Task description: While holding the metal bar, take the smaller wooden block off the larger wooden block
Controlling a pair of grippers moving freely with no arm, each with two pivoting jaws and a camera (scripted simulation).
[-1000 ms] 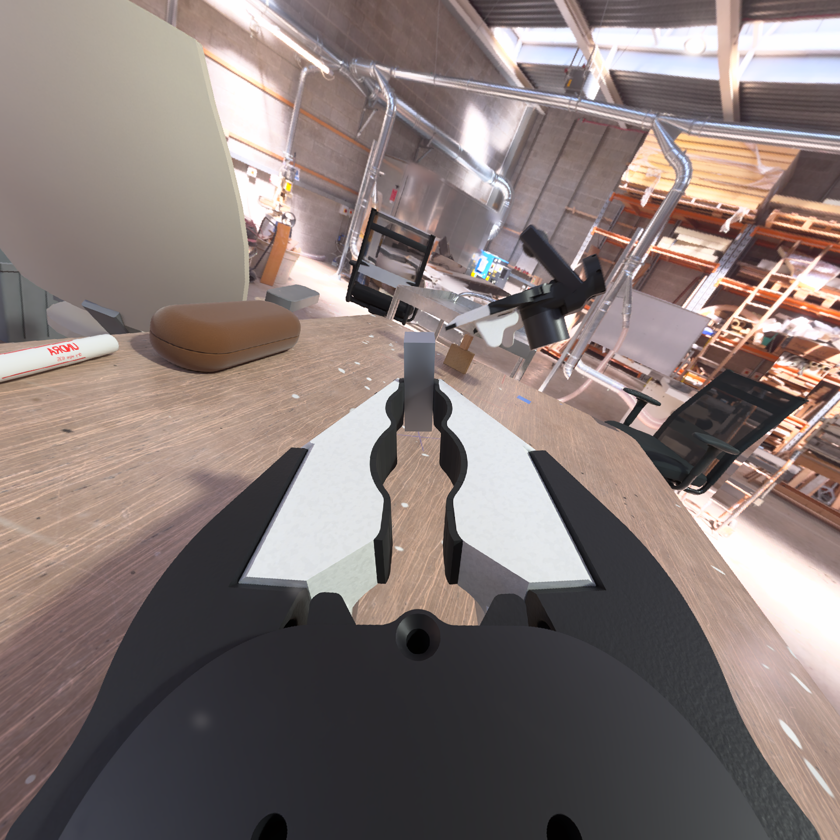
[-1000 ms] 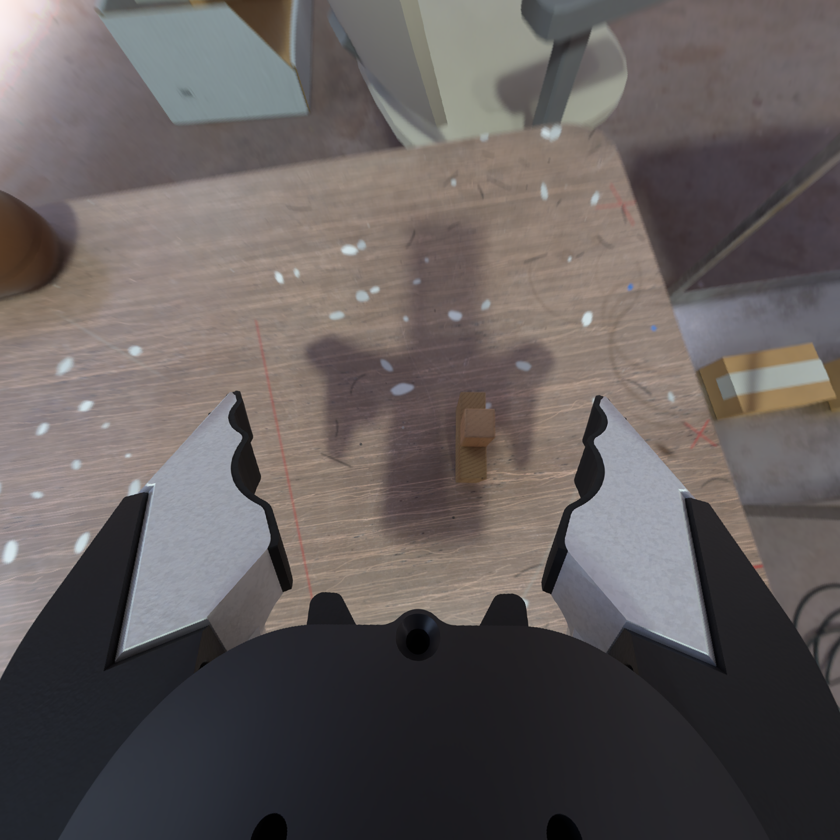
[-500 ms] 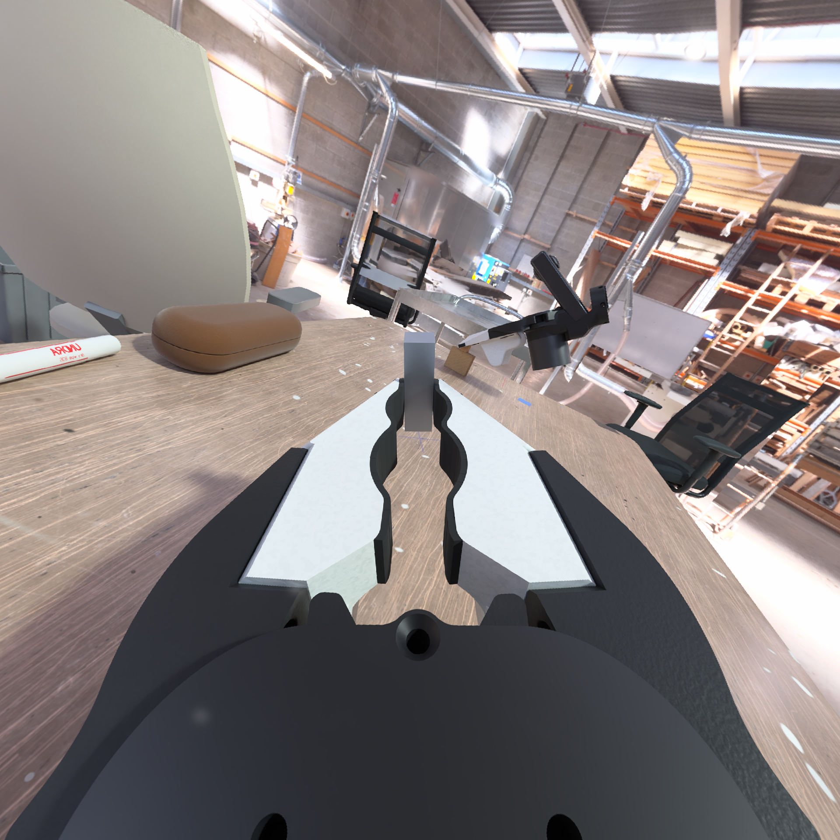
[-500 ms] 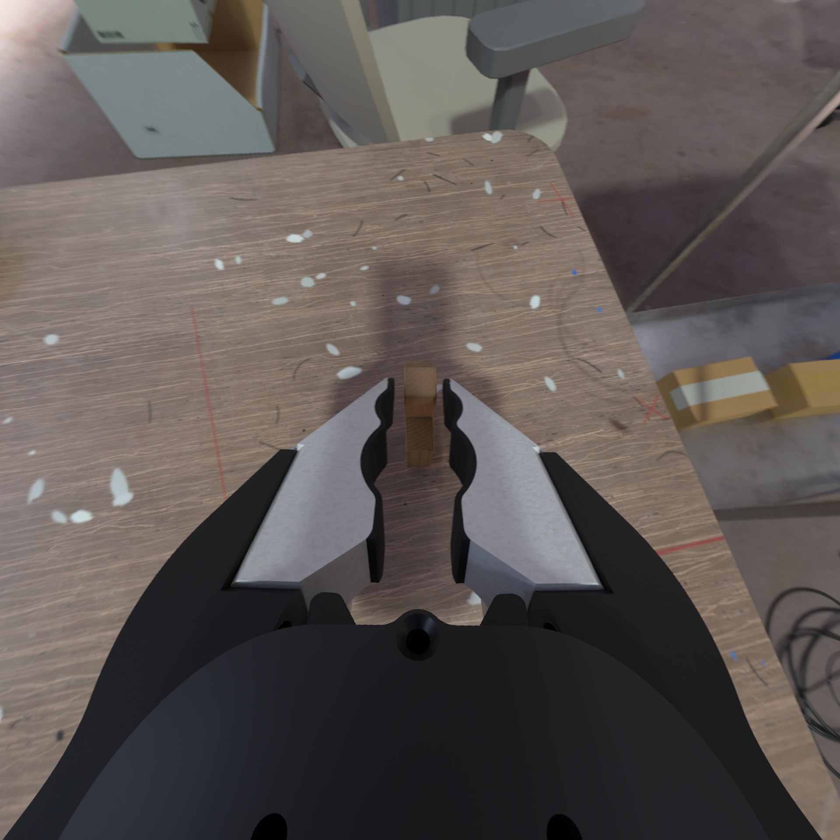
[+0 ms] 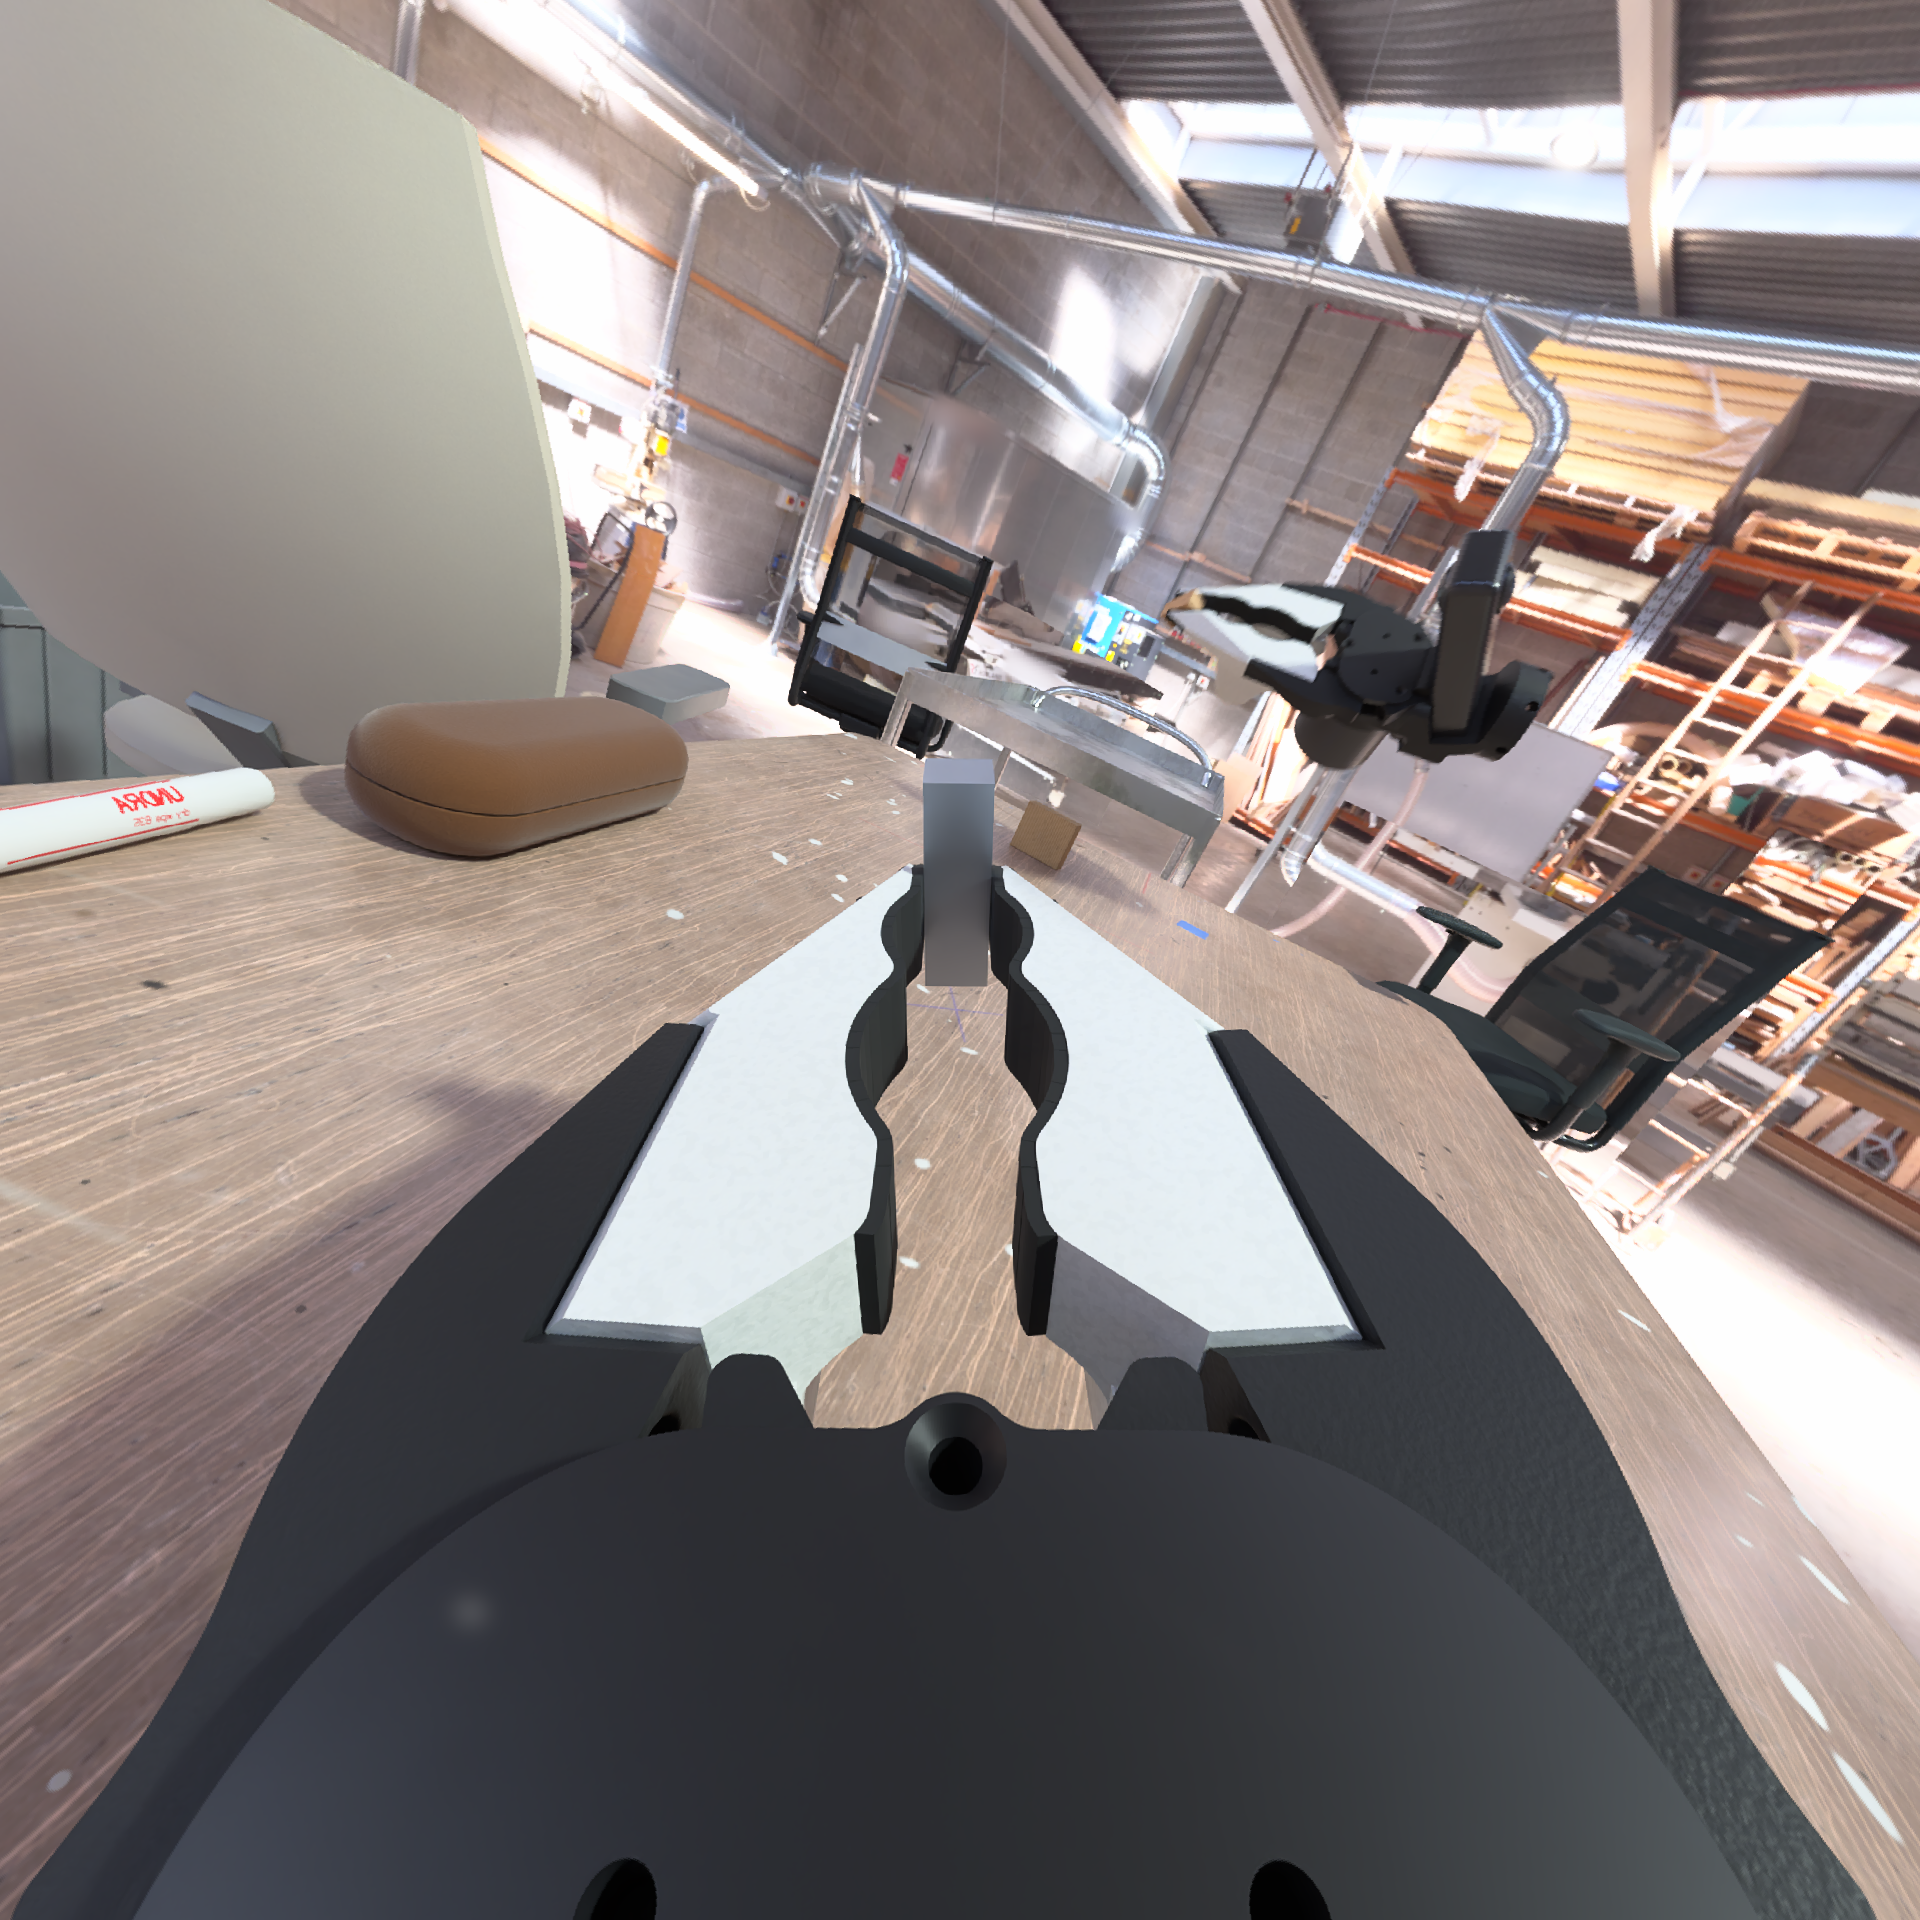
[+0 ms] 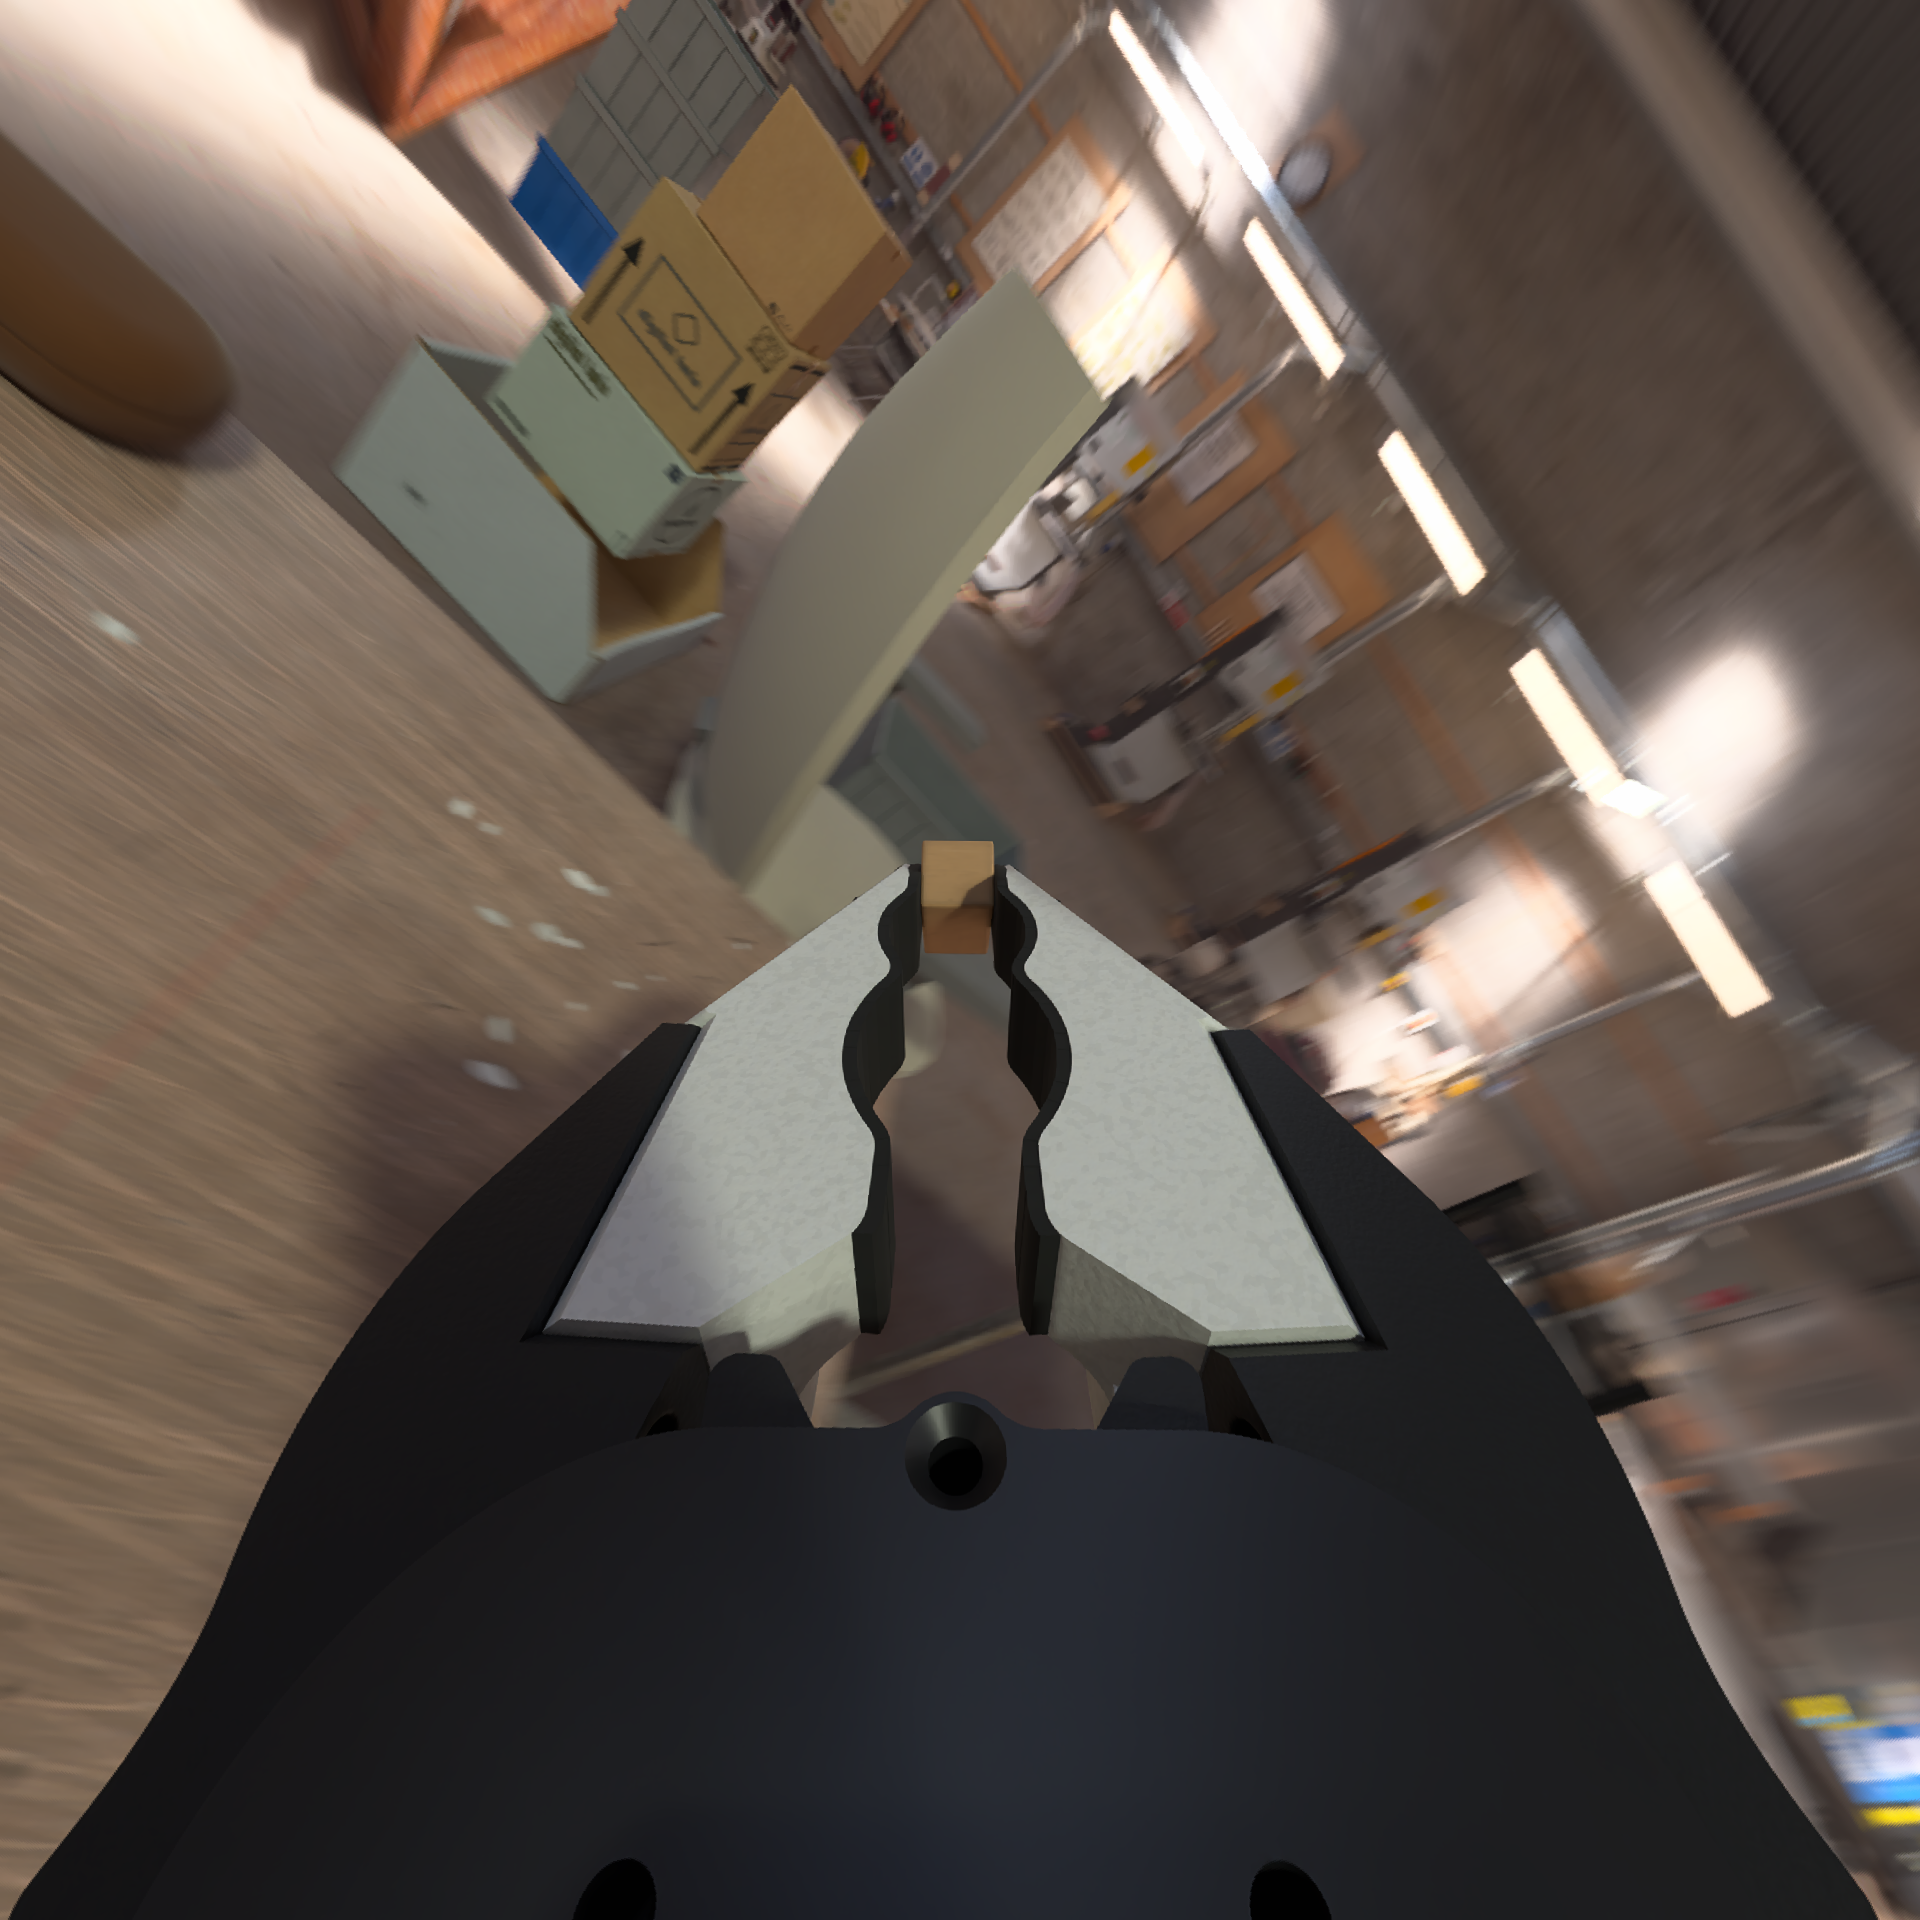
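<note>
My left gripper [image 5: 956,894] is shut on a grey metal bar [image 5: 956,873], held upright above the wooden table [image 5: 312,1039]. Beyond it the larger wooden block [image 5: 1047,831] lies on the table with nothing on top. My right gripper [image 6: 958,883] is shut on the smaller wooden block [image 6: 956,896], lifted clear of the table and tilted. The right gripper also shows in the left wrist view [image 5: 1247,634], raised in the air to the right of the larger block, its jaws close together.
A brown case [image 5: 514,769] and a white tube with red print [image 5: 125,816] lie at the table's far left. A cream panel [image 5: 260,364] stands behind them. An office chair [image 5: 1621,1018] stands off the right edge. Cardboard boxes [image 6: 665,353] sit on the floor.
My right gripper closed on the smaller block, lifted it off the larger block, and swung up and tilted. The left gripper and the bar stayed still.
</note>
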